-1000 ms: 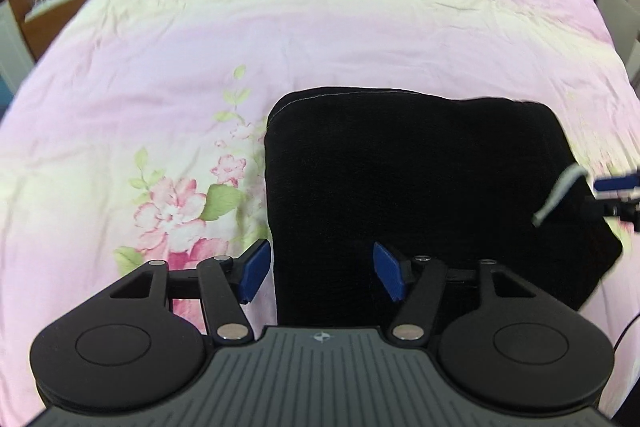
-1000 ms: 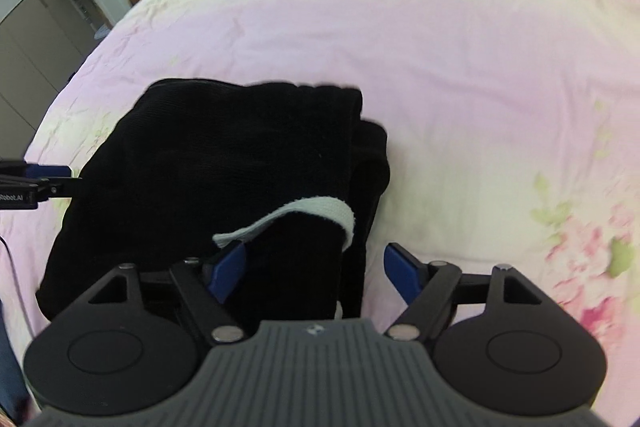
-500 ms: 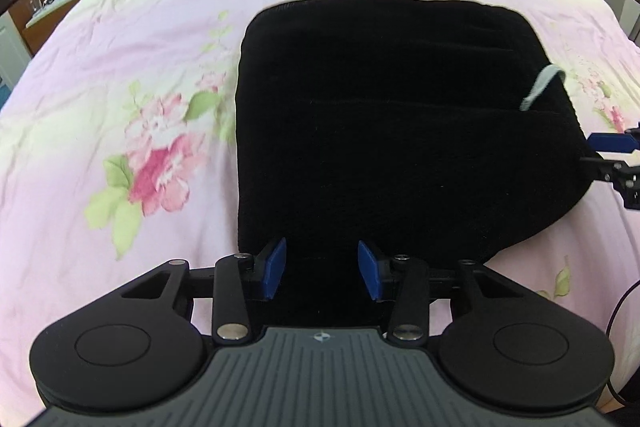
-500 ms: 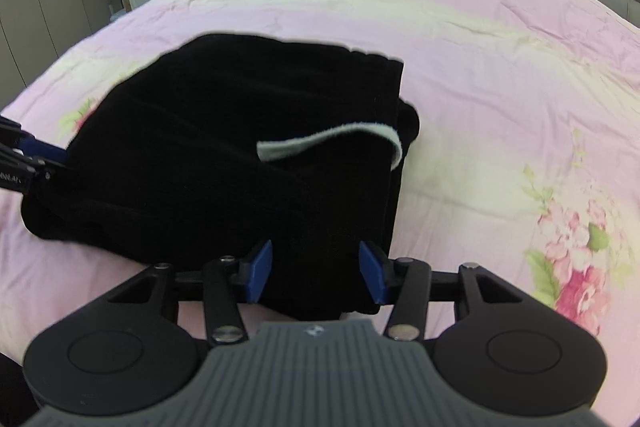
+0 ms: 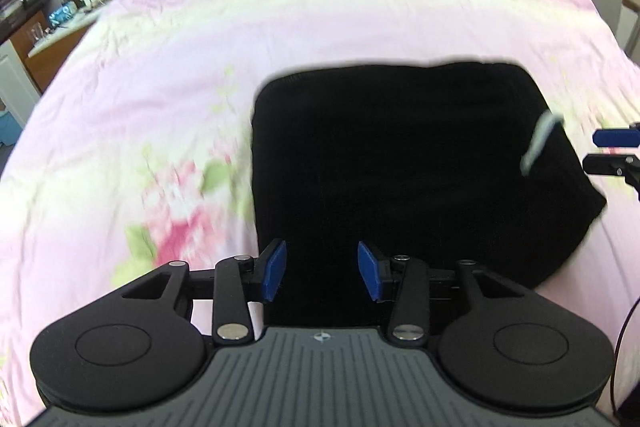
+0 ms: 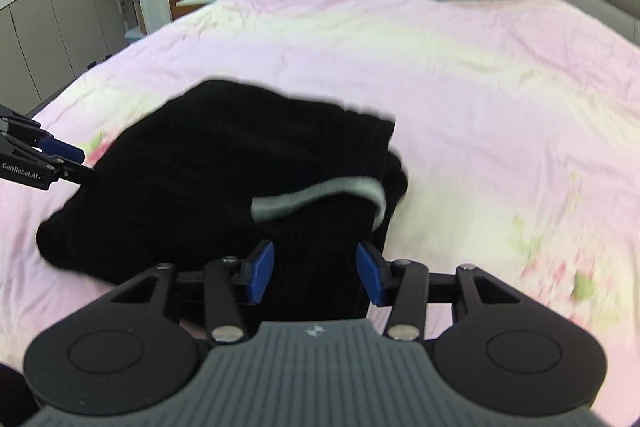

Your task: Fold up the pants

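two grippers hang over one folded bundle of black pants (image 5: 408,163) lying on the pink floral bedspread (image 5: 280,11). seen from the left gripper (image 5: 320,271), the bundle is a rough rectangle directly ahead of the fingertips, its long axis running crosswise, left to right, with the rounded folded edge on the gripper's left and the thicker end out to the right. a white drawstring (image 5: 540,143) lies on that right end. from the right gripper (image 6: 314,271) the same bundle stretches away ahead and to the left, and the white drawstring curls across the cloth just beyond the fingertips.

both grippers are spread, blue pads apart, gripping nothing; black cloth shows in the gap between each pair, though whether the pads touch it cannot be told. the right gripper's tips show at the far right edge of the left view, just beside the bundle's right end.

compared with half a second ago, the pads of both grippers stand wider apart, and the bundle sits lower and nearer in the left view. both views are motion-blurred.
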`<action>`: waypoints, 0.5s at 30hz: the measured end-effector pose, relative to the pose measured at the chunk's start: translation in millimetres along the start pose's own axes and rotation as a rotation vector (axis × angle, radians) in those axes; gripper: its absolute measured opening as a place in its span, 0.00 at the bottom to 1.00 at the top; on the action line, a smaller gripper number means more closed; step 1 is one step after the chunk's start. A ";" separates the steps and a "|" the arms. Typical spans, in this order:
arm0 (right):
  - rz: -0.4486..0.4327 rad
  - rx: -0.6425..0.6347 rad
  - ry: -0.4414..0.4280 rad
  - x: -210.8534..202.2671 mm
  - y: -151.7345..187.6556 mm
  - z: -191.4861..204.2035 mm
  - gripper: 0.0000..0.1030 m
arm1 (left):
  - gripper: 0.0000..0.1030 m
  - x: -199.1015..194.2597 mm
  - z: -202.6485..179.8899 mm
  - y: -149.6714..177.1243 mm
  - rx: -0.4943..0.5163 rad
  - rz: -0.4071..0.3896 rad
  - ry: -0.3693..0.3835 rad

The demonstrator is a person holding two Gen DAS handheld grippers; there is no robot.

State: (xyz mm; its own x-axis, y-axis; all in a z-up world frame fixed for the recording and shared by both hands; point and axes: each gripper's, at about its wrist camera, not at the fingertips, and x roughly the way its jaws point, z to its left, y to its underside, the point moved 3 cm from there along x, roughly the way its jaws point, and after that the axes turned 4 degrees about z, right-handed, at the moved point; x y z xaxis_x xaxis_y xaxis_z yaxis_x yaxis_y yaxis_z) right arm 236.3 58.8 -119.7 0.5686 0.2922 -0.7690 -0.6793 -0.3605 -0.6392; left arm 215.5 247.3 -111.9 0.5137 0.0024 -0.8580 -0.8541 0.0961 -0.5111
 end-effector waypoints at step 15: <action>0.053 0.044 0.064 108.6 -56.3 -30.4 0.10 | 0.35 80.9 26.0 -51.0 -0.233 0.012 0.043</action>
State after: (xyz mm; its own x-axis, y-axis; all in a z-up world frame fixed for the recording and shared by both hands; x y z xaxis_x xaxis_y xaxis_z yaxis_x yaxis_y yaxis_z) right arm 350.4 83.8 -167.1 0.5583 0.2162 -0.8010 -0.7286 -0.3340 -0.5980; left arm 302.7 268.4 -153.9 0.5040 -0.0411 -0.8627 -0.8582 -0.1364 -0.4949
